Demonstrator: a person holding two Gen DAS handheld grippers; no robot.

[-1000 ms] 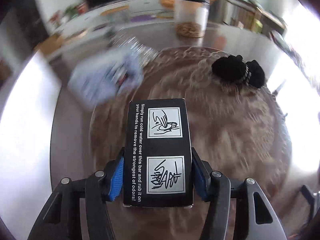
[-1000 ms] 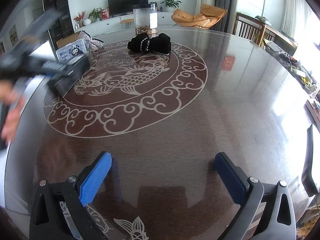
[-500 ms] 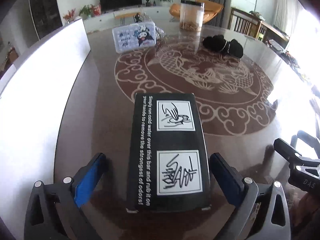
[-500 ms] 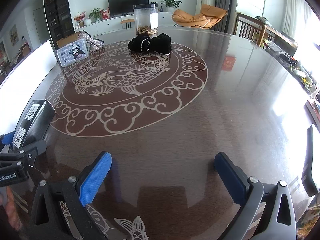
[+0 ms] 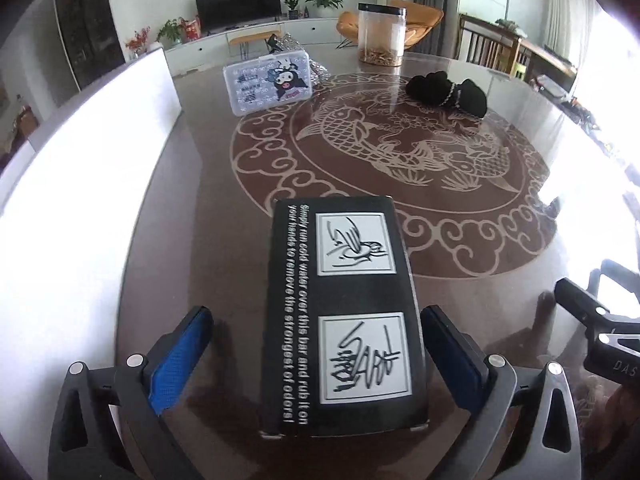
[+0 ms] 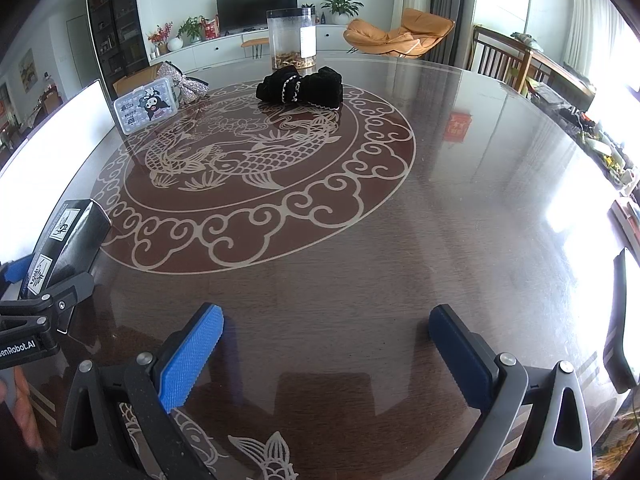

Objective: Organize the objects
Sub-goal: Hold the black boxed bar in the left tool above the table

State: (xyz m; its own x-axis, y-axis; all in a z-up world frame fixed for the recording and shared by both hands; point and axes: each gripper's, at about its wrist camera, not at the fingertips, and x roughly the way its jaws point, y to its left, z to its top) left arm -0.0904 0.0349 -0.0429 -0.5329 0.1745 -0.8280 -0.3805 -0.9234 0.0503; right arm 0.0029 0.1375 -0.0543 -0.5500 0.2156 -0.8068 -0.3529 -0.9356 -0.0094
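From the left wrist, the left gripper (image 5: 316,350) stood with its fingers spread wide, and the black box (image 5: 340,316) lay flat on the table (image 5: 192,208) between them, with a clear gap to the blue pad on each side; nothing was pinched. The box's long axis ran from 6 toward 12 o'clock, in line with the fingers, so a straight pull back toward 6 should clear it, in my judgement. White lettering down its left edge read "Simply run cold water over this bar and rub it on your hands to remove the strongest of odors!", beside two white panels with sketch drawings. At 11 o'clock, well apart, sat a clear case (image 5: 268,82) printed with a cartoon figure; its small text was too fine to read. A jar (image 5: 381,34) stood at 12 o'clock and a black bundle (image 5: 448,94) at 1 o'clock. Part of the other tool showed at 3 o'clock, marked "DAS".

From the right wrist, the right gripper (image 6: 326,354) also had its fingers spread, with only bare table between them. The box (image 6: 66,244) lay at 9 o'clock, far nearer the left gripper, whose body read "enRobot.AI". The case (image 6: 146,110) showed "408" at 11 o'clock, with a glitter bow (image 6: 186,82) just behind it.
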